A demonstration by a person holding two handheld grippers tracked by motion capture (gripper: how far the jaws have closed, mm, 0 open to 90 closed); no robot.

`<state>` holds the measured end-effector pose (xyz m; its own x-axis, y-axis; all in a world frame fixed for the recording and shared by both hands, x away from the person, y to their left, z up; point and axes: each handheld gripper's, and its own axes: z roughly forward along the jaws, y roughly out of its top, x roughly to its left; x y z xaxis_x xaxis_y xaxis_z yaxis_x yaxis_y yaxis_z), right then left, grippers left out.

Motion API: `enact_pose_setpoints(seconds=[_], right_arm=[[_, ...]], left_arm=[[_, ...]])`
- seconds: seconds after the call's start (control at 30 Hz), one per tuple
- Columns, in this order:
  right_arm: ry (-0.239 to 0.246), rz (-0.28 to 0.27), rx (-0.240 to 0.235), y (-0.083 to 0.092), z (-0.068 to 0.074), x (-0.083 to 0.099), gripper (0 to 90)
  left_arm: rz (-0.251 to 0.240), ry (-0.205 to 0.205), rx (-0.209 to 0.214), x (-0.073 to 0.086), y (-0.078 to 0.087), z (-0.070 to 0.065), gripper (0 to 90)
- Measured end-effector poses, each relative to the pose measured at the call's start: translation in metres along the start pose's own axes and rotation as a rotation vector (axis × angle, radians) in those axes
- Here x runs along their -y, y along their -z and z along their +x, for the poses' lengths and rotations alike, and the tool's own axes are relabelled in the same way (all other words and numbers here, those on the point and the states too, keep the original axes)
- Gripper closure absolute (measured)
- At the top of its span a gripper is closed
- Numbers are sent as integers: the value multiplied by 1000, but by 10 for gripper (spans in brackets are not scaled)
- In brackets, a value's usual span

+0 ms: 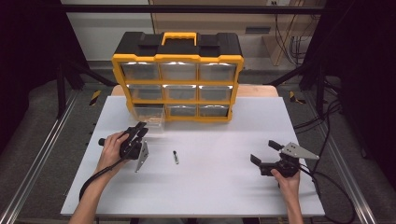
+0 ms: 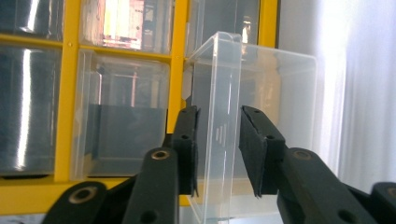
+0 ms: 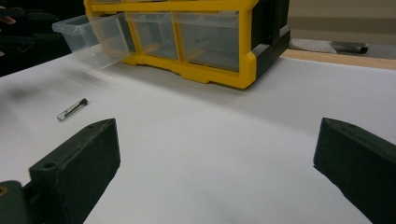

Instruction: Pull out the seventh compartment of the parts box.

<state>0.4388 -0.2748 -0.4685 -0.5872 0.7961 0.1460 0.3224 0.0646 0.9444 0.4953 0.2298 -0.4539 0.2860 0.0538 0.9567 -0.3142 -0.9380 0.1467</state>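
The left gripper (image 1: 139,129) stood at the pulled-out clear drawer (image 1: 150,115) in the bottom row of the yellow organizer (image 1: 177,74). In the left gripper view the drawer's front wall (image 2: 223,126) passed upright between the two jaws; one pad (image 2: 189,144) lay at or very near the wall, while a clear gap showed before the other pad (image 2: 254,149). The jaws were thus released, not pinching. The right gripper (image 1: 265,157) rested on the white table (image 1: 224,186) well apart from the organizer, jaws spread wide with nothing between them. A small bolt-like piece (image 1: 175,157) lay on the table between the two grippers, well clear of both sets of jaws.

Judgement: the drawer appeared to be open and let go of, ready to receive the small piece. To do this cleanly, the left jaws should back straight off along the wall without dragging it sideways, so that the drawer keeps its place.
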Motion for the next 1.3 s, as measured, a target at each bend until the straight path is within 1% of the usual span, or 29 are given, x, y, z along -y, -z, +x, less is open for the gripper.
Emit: enact_pose_setpoints(seconds=[0.03,0.07,0.13,0.17,0.2,0.23,0.33,0.4,0.43,0.47,0.5,0.53,0.57,0.6,0.63,0.67,0.7,0.77,0.8,0.83,0.9,0.93,0.97,1.0,1.03,1.07,1.1,1.23,1.3], right_arm=[[0,0,0,0,0,0,11],[-2,2,-1,0,0,0,11],[-1,3,-1,0,0,0,11],[5,1,0,-1,0,0,11],[-1,4,-1,0,0,0,11],[-1,4,-1,0,0,0,11],[0,-1,-2,0,0,0,11],[0,0,-1,0,0,0,11],[0,-1,-2,0,0,0,11],[1,-1,-3,0,0,0,11],[0,-1,-2,0,0,0,11],[1,1,-1,0,0,0,11],[1,1,-1,0,0,0,11],[-1,0,-2,0,0,0,11],[-1,0,-2,0,0,0,11],[-1,0,-2,0,0,0,11],[0,2,-1,0,0,0,11],[0,2,-2,0,0,0,11],[0,1,-1,0,0,0,11],[-1,2,-2,1,0,0,11],[-1,1,-2,1,0,0,11],[-1,1,-2,1,0,0,11],[-1,1,-2,1,0,0,11],[-1,1,-2,1,0,0,11],[-2,1,-3,1,0,0,10],[-2,1,-3,1,0,0,10],[-1,0,-2,1,0,0,11],[5,-3,-2,1,0,0,10],[1,-4,-2,1,0,-1,10]], left_arm=[[-2,13,5,0,0,1,660],[-2,13,5,0,0,1,657],[-8,40,8,-2,1,2,649],[-13,63,8,-2,2,3,648],[-7,97,9,-3,2,4,630],[-7,97,9,-3,2,4,624],[-2,164,13,-3,3,6,595],[3,217,19,-3,3,8,584],[7,248,26,-2,3,9,560],[9,265,28,-2,3,9,550],[11,303,28,-1,4,12,538],[11,328,31,-1,5,13,533],[11,328,31,-1,5,13,525],[8,387,35,-1,5,14,509],[8,387,35,-1,5,14,494],[8,415,40,0,5,15,494],[6,468,49,0,5,18,464],[1,515,58,1,6,20,442],[-5,549,64,2,6,21,432],[-16,568,62,2,6,22,421],[-11,620,69,3,7,24,390],[-15,638,70,3,7,24,381],[-20,667,69,3,8,25,373],[-20,667,69,3,8,25,358],[-22,690,73,3,8,27,346],[-28,712,71,3,9,28,335],[-44,754,74,4,10,30,326],[-64,826,85,5,12,33,289],[-72,875,96,5,13,34,267]])
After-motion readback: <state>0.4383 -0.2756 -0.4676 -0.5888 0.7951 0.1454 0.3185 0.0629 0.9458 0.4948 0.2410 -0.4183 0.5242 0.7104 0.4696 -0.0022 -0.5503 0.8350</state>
